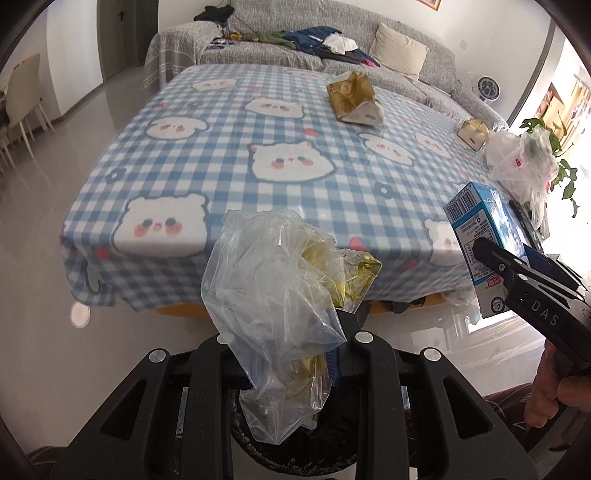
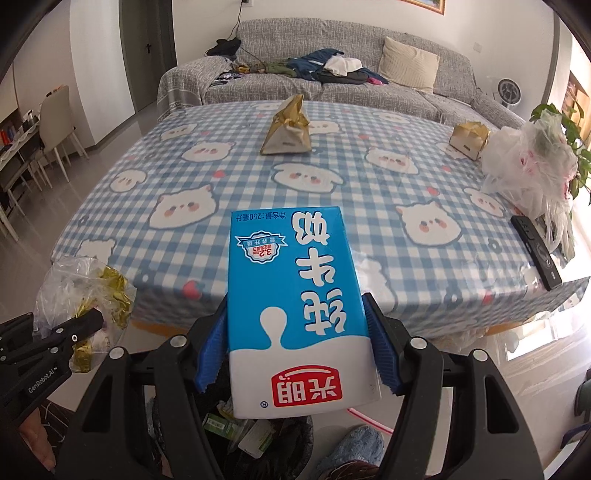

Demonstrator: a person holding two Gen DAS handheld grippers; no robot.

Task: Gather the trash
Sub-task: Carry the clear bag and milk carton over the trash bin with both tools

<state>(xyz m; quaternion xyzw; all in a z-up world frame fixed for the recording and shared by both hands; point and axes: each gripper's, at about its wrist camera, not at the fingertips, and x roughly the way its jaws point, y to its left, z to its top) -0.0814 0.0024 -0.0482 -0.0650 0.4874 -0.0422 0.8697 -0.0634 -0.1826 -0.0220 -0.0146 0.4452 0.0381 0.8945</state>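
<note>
Pinching a crinkled clear plastic bag (image 1: 273, 295) with gold foil inside, the left hand-held gripper (image 1: 291, 354) is pressed together. Only its view shows the bin's dark rim (image 1: 295, 465) directly below. The right hand-held gripper (image 2: 299, 354) clamps a smooth blue-and-white milk carton (image 2: 295, 306); beyond it, a gold foil pouch (image 2: 288, 127) stands on the checked desk (image 2: 240, 177).

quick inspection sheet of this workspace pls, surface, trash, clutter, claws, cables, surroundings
surface: table under blue checked cloth with bear prints
job's things: blue-and-white milk carton; clear plastic bag with gold foil; two gold-and-white crumpled cartons; black mesh bin below
clutter: white plastic bags; black remote
claws: left claw shut on bag; right claw grips milk carton
cables: black cord on wall above sofa
surroundings: grey sofa with clothes; potted plant
</note>
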